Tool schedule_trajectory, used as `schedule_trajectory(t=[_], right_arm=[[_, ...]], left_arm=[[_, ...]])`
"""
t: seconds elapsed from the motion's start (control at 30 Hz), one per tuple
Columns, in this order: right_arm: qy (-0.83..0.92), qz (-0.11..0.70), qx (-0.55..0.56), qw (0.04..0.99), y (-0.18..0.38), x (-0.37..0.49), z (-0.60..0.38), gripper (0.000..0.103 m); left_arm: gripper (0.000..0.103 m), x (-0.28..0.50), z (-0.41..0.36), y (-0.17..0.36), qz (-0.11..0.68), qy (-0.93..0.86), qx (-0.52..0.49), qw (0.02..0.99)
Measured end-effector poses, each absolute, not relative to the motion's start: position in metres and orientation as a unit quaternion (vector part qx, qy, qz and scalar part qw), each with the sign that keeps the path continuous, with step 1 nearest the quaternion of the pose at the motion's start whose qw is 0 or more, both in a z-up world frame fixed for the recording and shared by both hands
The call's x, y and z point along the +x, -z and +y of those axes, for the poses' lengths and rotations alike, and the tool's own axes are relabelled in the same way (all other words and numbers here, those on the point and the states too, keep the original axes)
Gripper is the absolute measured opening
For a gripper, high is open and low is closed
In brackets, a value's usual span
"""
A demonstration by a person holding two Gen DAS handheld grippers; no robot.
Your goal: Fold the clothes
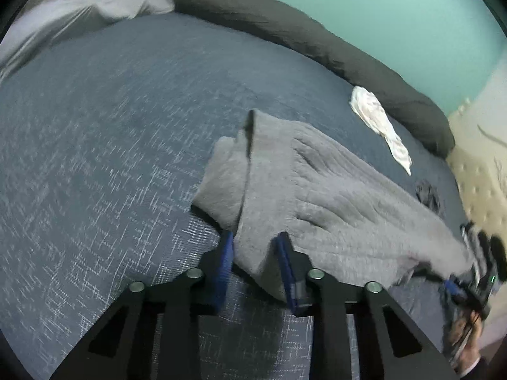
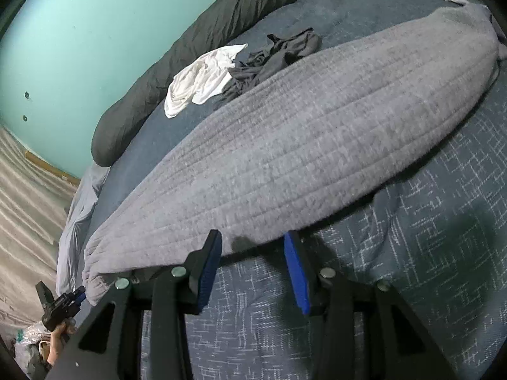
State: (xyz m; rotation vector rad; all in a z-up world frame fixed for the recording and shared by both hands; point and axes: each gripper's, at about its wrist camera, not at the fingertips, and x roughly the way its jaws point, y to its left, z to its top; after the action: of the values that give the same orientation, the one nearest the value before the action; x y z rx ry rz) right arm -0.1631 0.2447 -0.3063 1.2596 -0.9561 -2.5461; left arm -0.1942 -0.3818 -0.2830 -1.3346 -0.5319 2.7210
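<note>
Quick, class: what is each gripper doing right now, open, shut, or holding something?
Left gripper: shut on the corner of the grey garment.
Right gripper: open, its jaws at the garment's edge, nothing pinched.

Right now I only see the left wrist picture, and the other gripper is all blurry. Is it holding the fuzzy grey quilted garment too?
Observer: Not yet. The right gripper stands open, with the near edge of the grey quilted garment lying at its fingertips, unpinched.
Operator: What's the dark bit peeking out behind the garment?
Observer: A crumpled dark grey garment, touching the crumpled white cloth.
Operator: Can you see my gripper from there?
Observer: Yes. The left gripper shows small at the lower left, at the garment's end corner, with a hand beneath it.
</note>
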Motion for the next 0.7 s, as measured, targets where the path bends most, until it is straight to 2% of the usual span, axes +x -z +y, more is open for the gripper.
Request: schedule_trajectory(t=[0.2, 0.43, 0.7], right_arm=[[0.847, -0.325, 0.415, 0.071, 0.306, -0.165, 0.246, 0.042], [0.845, -0.326, 0.417, 0.069, 0.308, -0.165, 0.247, 0.042], [0.843, -0.328, 0.420, 0.067, 0.310, -0.163, 0.247, 0.042]], left_arm=[[0.014, -0.199, -0.377, 0.278, -0.166, -0.885, -0.431, 0.057], [0.016, -0.200, -0.367, 0.275, -0.151, -0.884, -0.432, 0.096], [0.016, -0.217, -0.365, 0.281, -0.147, -0.872, -0.460, 0.077]])
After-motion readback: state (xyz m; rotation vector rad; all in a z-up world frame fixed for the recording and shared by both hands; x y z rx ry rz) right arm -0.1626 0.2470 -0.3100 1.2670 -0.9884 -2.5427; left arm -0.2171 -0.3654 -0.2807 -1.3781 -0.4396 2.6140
